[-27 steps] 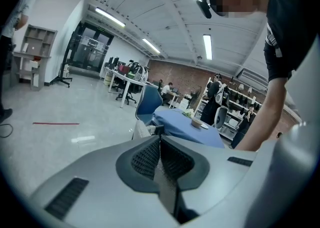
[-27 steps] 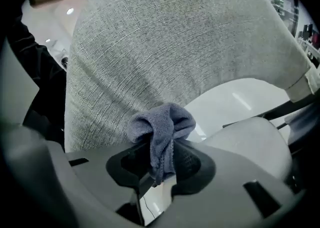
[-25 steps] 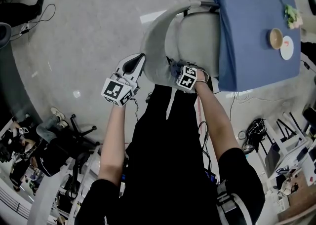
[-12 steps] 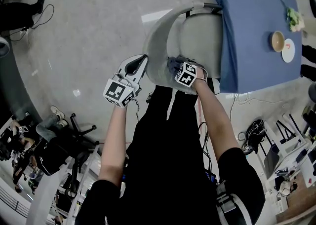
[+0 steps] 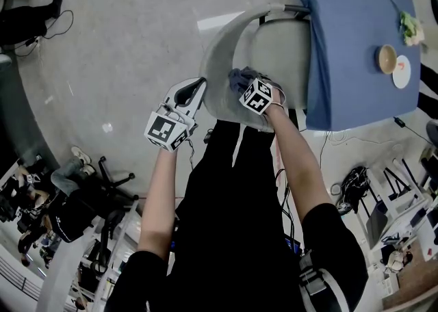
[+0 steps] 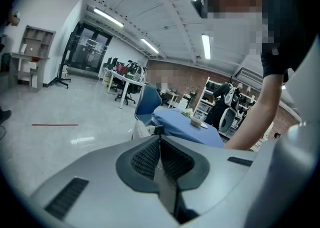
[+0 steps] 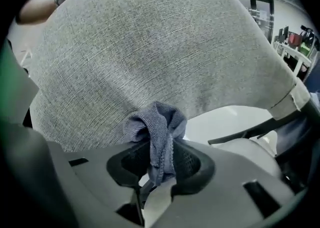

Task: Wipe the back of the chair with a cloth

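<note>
Right claw (image 7: 161,158) is clenched on a bunched cloth (image 7: 156,122), which is held against the grey chair back (image 7: 150,42); the left claw (image 6: 160,159) is closed, empty, beside it. Only a narrow fold is pinched, so the cloth could be dragged loose by the rough fabric under hard pressure.

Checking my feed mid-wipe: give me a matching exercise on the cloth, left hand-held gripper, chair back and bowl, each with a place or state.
1 cloth
2 left hand-held gripper
3 chair back
4 bowl

A shut, holding nothing
B on the blue table
C grey fabric
D pinched in the right hand-held gripper

Pairs: 1-D, 2-A, 3-C, 4-B
</note>
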{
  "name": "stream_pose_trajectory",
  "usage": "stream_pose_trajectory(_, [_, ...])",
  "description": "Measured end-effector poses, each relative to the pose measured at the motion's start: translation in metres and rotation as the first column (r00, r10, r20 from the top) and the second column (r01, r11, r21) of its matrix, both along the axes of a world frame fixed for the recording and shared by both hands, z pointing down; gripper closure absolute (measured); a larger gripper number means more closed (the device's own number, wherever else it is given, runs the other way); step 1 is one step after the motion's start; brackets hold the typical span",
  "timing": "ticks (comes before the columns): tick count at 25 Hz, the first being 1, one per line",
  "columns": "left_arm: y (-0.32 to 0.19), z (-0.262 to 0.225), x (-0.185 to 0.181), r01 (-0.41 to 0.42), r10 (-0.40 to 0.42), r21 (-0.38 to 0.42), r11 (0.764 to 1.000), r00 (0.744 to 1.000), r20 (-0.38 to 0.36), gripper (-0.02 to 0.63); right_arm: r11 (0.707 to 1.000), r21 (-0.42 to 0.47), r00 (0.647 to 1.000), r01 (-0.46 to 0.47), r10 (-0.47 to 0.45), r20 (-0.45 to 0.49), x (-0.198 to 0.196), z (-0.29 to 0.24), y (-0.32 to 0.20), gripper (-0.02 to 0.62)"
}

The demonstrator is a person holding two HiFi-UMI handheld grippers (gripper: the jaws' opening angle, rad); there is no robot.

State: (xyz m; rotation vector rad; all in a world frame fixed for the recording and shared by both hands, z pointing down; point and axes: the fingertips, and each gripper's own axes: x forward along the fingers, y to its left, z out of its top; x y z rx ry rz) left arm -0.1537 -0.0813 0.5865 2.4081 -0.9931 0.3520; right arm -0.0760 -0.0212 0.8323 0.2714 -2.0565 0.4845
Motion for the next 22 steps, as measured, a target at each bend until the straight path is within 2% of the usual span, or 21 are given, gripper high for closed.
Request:
stream_pose_trajectory(5, [0.000,0.000,-0.001,0.007,-0.007,-0.001,1.000,1.000,-0.016,0.580,0.999,0.029,1.000,-0.021,0.021,0.013,-0.006,-0.004,-0.017,0.459])
stream_pose_trajectory(9, [-0.001,0.000,-0.001,0.003,-0.003,0.004,1.000,1.000,-0.016,0.580,0.995,0.049,0.995,-0.086,0.084,0.044,-0.009,-0.008,-0.038,0.459])
stream_pose_trajectory(22, [-0.003,0.003,-0.001,-0.010,0.010,-0.003,1.000,1.000,-0.019,0.580,0.979,0.101,0.982,-0.177,0.170,0.076,-0.008,-0.011,-0.093,0.459])
